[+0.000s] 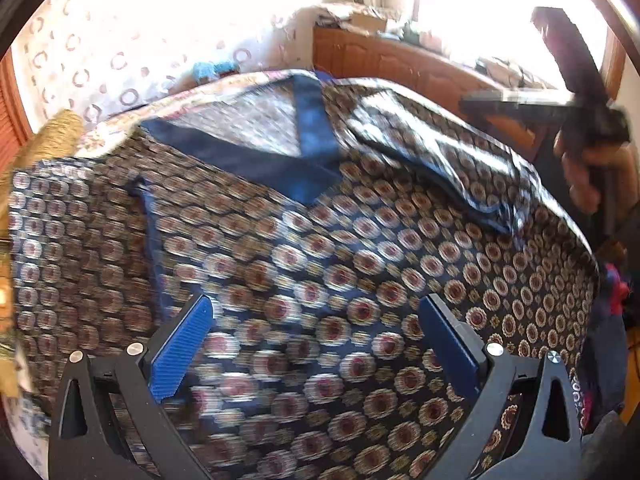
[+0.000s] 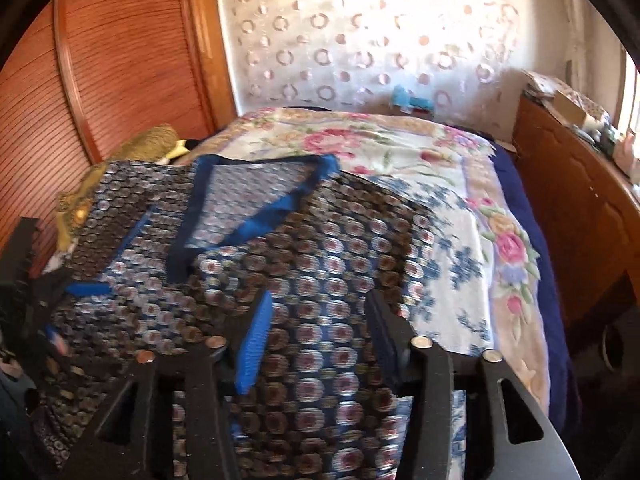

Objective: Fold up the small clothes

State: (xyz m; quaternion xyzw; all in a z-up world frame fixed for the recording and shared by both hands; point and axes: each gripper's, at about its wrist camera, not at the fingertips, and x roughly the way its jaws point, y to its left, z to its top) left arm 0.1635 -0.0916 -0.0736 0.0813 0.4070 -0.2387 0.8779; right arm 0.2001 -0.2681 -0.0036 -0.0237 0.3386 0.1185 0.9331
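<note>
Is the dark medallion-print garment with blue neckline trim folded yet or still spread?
Partly folded: garment has one side flap turned over; the body lies spread.

**Colours and prints on the bed**

My garment (image 2: 320, 264) is dark navy, printed all over with round maroon-and-cream medallions, its neckline edged in plain blue trim (image 2: 280, 208). The bedspread (image 2: 472, 216) beneath it is white with pink roses and blue sprigs. My tongs' pads (image 1: 180, 344) are ribbed blue on black frames. The curtain (image 2: 360, 40) is white with rings.

Blown-out window glare, motion blur
</note>
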